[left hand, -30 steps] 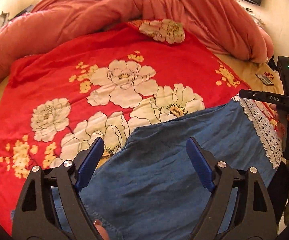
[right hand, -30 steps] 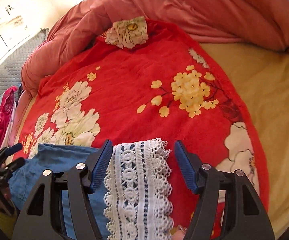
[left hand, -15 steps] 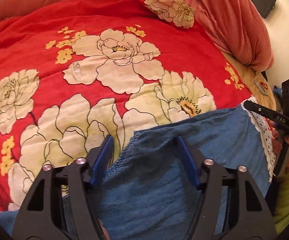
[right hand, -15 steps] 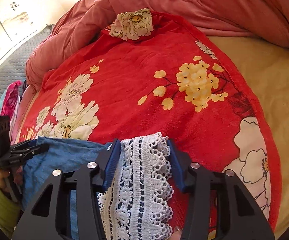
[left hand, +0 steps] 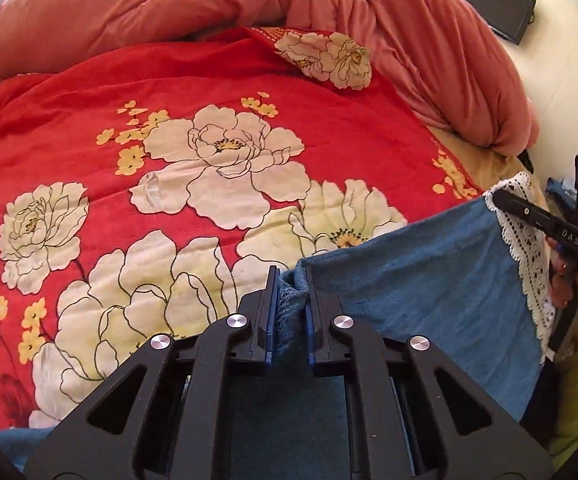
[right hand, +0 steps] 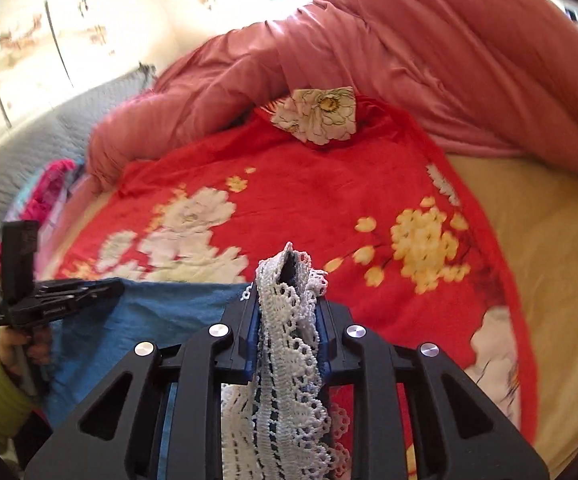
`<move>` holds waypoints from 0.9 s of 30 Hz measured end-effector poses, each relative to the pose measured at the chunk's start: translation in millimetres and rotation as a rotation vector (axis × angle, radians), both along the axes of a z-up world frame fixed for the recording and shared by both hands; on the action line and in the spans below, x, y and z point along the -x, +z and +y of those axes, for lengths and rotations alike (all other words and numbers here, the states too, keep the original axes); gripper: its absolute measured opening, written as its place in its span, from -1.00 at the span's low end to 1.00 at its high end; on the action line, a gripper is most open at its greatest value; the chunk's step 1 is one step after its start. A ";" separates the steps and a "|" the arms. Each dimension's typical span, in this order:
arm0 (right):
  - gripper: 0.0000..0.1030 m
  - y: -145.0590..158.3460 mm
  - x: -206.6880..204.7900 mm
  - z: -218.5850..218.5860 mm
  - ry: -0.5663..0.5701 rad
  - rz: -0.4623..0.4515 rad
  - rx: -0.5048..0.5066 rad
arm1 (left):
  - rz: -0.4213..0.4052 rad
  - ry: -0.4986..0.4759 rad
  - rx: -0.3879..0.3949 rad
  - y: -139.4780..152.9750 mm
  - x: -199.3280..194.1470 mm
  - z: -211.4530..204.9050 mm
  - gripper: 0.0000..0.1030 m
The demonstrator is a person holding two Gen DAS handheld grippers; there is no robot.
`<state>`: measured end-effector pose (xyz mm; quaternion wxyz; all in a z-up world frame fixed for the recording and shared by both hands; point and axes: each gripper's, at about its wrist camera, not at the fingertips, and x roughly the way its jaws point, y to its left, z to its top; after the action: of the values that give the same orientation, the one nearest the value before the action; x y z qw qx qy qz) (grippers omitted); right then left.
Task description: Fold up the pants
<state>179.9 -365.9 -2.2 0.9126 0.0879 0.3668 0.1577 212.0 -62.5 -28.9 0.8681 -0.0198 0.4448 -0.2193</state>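
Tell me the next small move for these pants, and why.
Probably lift both ends together and carry them over for a fold: the left tool is shut on the denim edge of the pants, and the right tool is closing on the lace hem.

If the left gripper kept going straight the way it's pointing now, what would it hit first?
The left gripper has its jaws shut on a bunched edge of the blue pants. Straight ahead, past that fabric, it would probably meet the red floral blanket, near the large white flowers, though depth is hard to judge.
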 end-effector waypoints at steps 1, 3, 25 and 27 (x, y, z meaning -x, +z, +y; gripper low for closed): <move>-0.60 -5.9 -8.4 3.6 -0.003 0.035 0.038 | -0.001 0.002 -0.017 -2.9 -1.4 -1.6 -0.91; -0.60 -19.6 -18.6 8.9 -0.003 0.091 0.100 | -0.002 0.005 -0.048 -9.6 -3.4 -4.7 -0.90; 0.26 4.5 26.6 -7.4 -0.232 -0.059 0.234 | -0.045 0.120 -0.011 6.4 17.5 23.3 -0.11; 0.31 13.7 43.1 -9.3 -0.242 -0.095 0.192 | -0.056 0.130 0.005 13.8 28.6 28.1 0.04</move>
<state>136.8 -375.2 11.4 0.9455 0.0364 0.3233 0.0151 183.4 -34.4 -15.1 0.8926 -0.0445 0.4176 -0.1641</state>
